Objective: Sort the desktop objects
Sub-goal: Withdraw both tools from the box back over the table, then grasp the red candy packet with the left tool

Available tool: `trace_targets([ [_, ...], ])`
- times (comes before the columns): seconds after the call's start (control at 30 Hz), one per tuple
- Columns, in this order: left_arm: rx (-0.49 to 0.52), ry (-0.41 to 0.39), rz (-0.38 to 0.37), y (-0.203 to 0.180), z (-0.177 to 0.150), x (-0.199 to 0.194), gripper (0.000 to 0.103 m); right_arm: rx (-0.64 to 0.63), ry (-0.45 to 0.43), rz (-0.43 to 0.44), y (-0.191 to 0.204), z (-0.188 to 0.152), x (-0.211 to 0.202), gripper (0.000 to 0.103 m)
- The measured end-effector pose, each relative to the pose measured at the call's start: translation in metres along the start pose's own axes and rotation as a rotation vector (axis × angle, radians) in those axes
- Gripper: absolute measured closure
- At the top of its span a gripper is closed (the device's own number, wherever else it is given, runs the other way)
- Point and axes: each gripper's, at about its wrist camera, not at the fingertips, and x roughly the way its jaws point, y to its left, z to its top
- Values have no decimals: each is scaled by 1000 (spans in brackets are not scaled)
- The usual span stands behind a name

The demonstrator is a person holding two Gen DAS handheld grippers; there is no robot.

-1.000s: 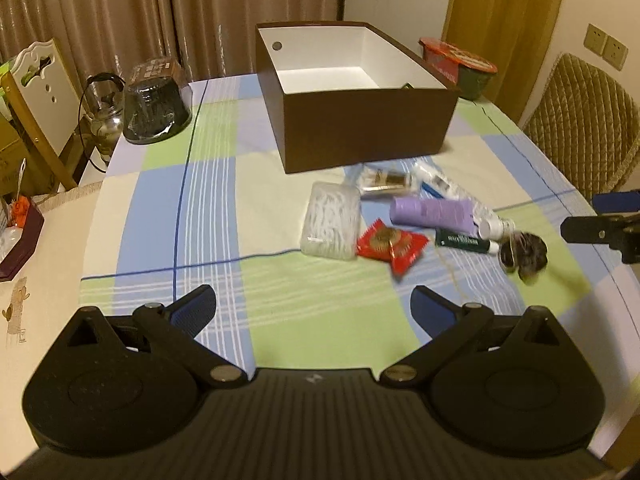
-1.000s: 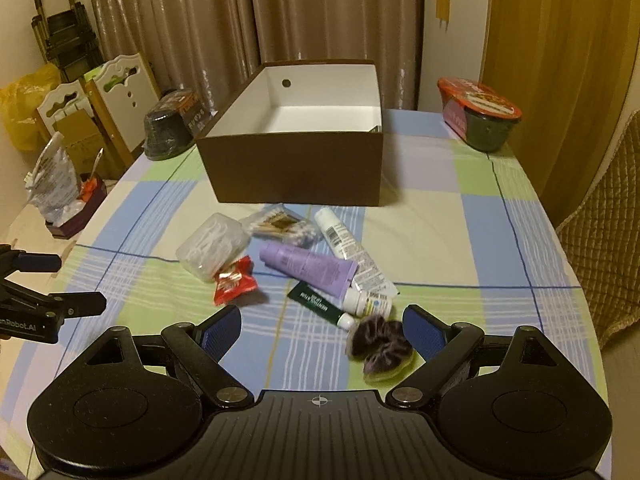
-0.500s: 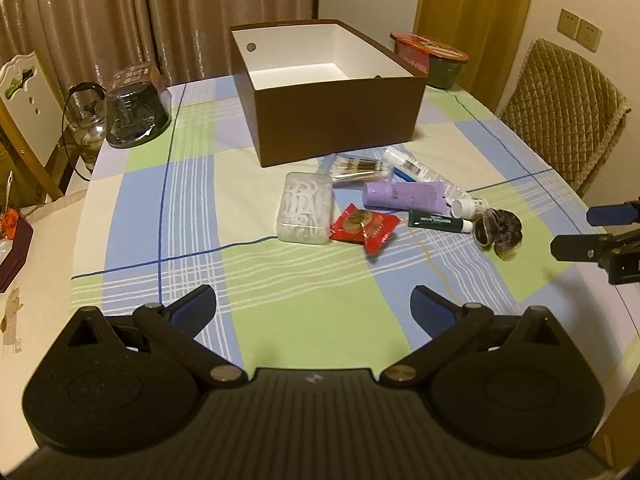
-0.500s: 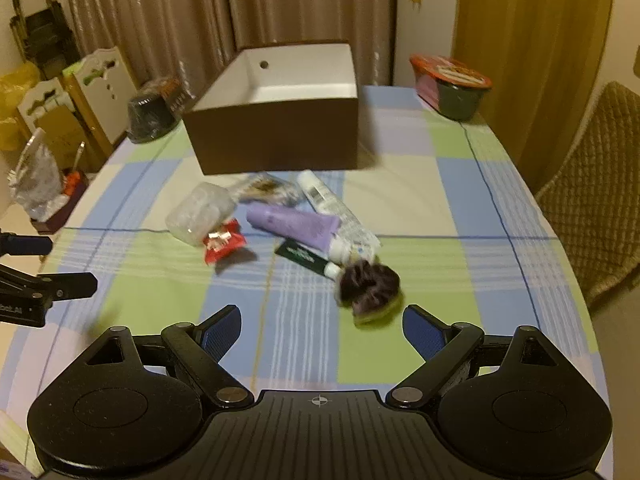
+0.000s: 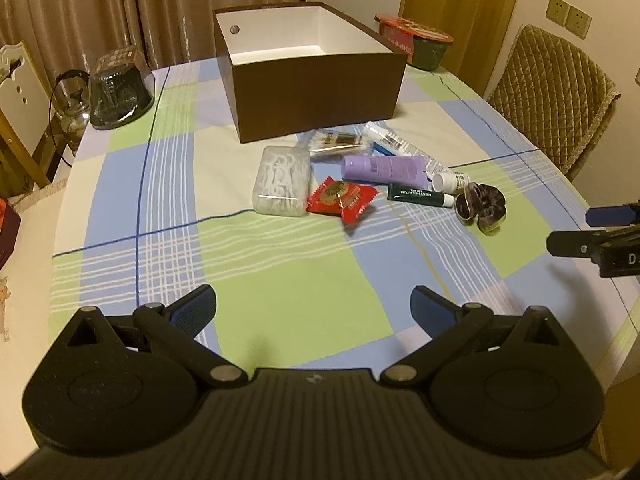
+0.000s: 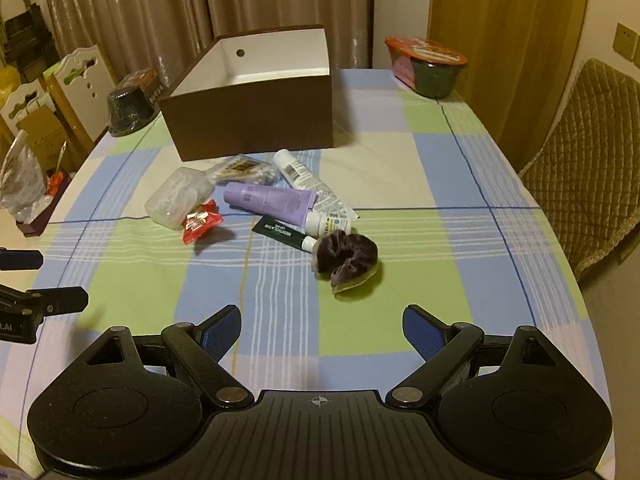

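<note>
Both claws spread, empty; one box [image 6: 256, 120], three tubes [image 6: 268, 200], one scrunchie [image 6: 348, 256].

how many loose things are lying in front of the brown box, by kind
Tubes: 3 (purple tube, white tube, dark green tube)
Clear plastic case: 1
Clear packet: 1
Red packet: 1
Scrunchie: 1
Small white bottle: 1
Total: 8

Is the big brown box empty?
Looks empty. The brown box is open on top, showing bare white walls and floor, though its near wall hides the closest strip of floor.
</note>
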Motion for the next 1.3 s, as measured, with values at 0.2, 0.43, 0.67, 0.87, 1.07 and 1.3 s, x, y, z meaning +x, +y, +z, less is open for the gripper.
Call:
trace_targets([
  [0.2, -29, 12, -1, -8, 4, 13, 5, -23, 12, 4, -13, 12, 14, 13],
  [0.43, -30, 20, -4, -23, 20, 35, 6, -9, 23, 10, -34, 22, 30, 13],
  [0.67, -41, 14, -10, -32, 35, 57, 10, -30, 31, 20, -44, 29, 51, 13],
  [0.87, 4, -2, 6, -47, 46, 86, 21, -39, 44, 49, -51, 33, 69, 13],
  [1.07, 67, -7, 48, -57, 52, 113, 30, -35, 74, 66, -61, 31, 85, 13],
  [1.3, 119, -4, 94, -58, 58, 140, 41, -22, 106, 73, -74, 30, 100, 13],
])
